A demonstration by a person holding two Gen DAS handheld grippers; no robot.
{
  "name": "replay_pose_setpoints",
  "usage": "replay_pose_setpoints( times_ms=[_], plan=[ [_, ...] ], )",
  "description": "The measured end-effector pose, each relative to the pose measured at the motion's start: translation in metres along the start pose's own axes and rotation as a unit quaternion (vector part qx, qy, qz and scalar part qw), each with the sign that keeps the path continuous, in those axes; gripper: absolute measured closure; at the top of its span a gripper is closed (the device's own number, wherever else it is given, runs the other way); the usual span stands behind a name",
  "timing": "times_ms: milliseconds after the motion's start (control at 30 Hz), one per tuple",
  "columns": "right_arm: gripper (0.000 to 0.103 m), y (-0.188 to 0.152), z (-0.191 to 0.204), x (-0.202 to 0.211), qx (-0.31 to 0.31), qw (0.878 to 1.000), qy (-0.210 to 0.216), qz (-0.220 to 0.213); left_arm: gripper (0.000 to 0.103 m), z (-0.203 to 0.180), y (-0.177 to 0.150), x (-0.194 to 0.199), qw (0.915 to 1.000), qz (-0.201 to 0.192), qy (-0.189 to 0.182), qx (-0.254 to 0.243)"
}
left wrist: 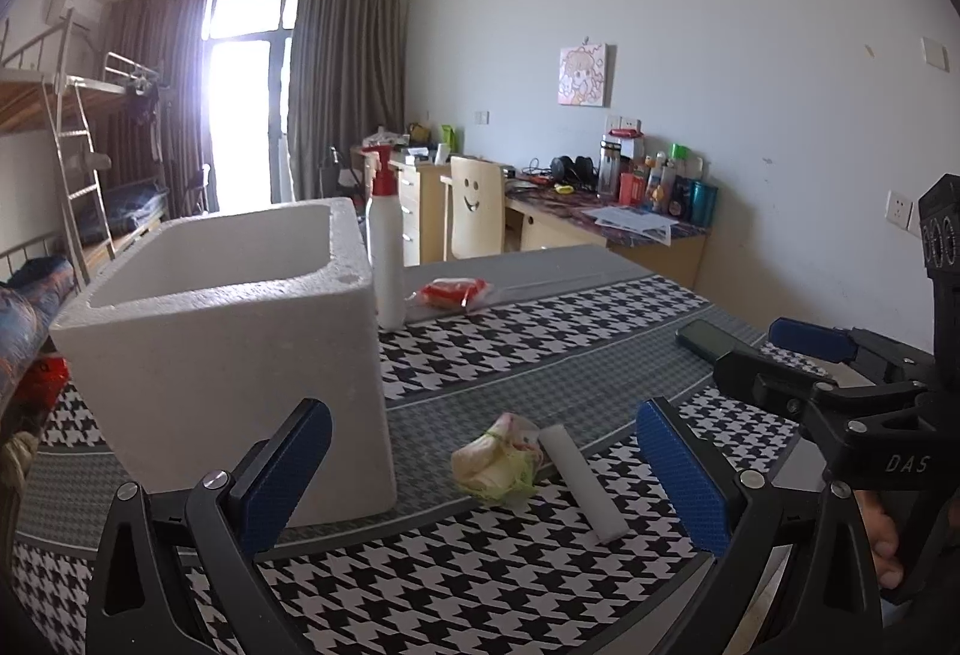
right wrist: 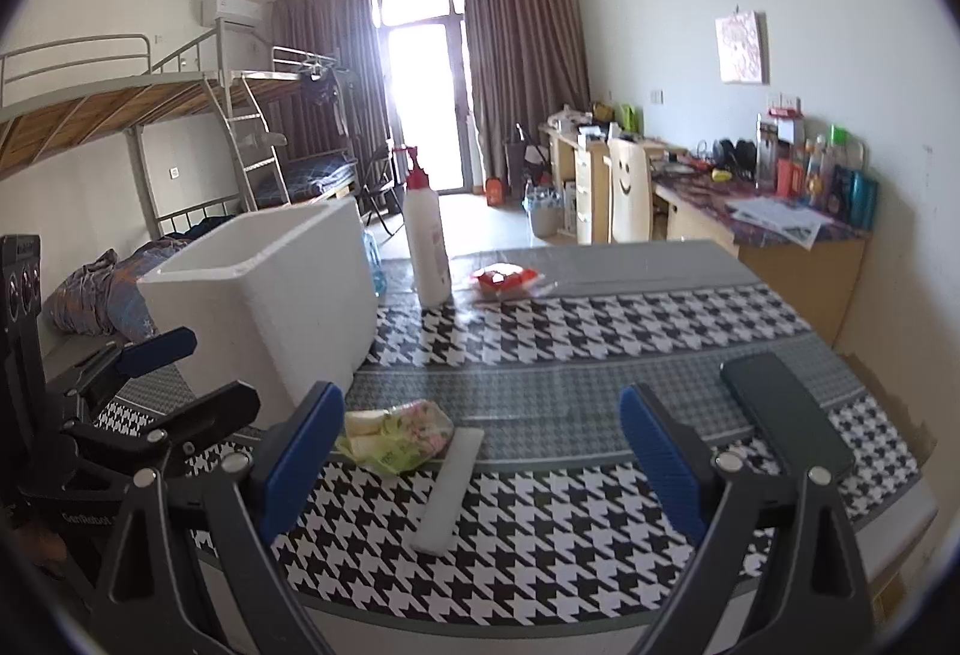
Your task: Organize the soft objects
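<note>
A soft bundle of pale, floral and green pieces lies on the houndstooth tablecloth, touching a white foam strip. My left gripper is open just short of the bundle, with nothing between its blue pads. A white foam box stands open-topped to the left. In the right wrist view the bundle and the strip lie left of centre. My right gripper is open and holds nothing. A red packet rests further back, beside the bottle.
A white pump bottle with a red top stands at the box's far corner. A dark phone lies at the table's right side. Each gripper shows in the other's view: right gripper, left gripper. Bunk beds, desks and a chair lie beyond.
</note>
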State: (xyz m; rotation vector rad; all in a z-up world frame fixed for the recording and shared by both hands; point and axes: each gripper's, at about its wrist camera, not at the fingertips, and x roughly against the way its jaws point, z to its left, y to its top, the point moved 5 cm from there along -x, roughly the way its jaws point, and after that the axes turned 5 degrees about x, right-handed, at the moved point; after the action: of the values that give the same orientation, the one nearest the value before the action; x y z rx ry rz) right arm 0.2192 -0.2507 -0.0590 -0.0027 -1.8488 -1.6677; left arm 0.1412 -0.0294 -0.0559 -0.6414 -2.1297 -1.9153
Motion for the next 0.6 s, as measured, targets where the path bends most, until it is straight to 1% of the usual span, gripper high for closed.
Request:
replay_pose_setpoints(
  times_ms=[267,400,600],
  plan=[
    [0.008,-0.011,-0.003,-0.008,0.001,1.000,0.002,0.010,0.001,-0.003,-0.009,-0.013,0.9998,0.020,-0.001,-0.004],
    [0.008,-0.018,-0.008,-0.013,-0.007,1.000,0.002,0.022,0.001,-0.006,-0.011,-0.015,0.9997,0.023,-0.009,-0.004],
    [0.008,-0.025,-0.016,-0.020,-0.015,0.999,0.002,0.037,0.001,-0.008,-0.015,-0.027,0.9993,0.036,-0.009,-0.007]
  ],
)
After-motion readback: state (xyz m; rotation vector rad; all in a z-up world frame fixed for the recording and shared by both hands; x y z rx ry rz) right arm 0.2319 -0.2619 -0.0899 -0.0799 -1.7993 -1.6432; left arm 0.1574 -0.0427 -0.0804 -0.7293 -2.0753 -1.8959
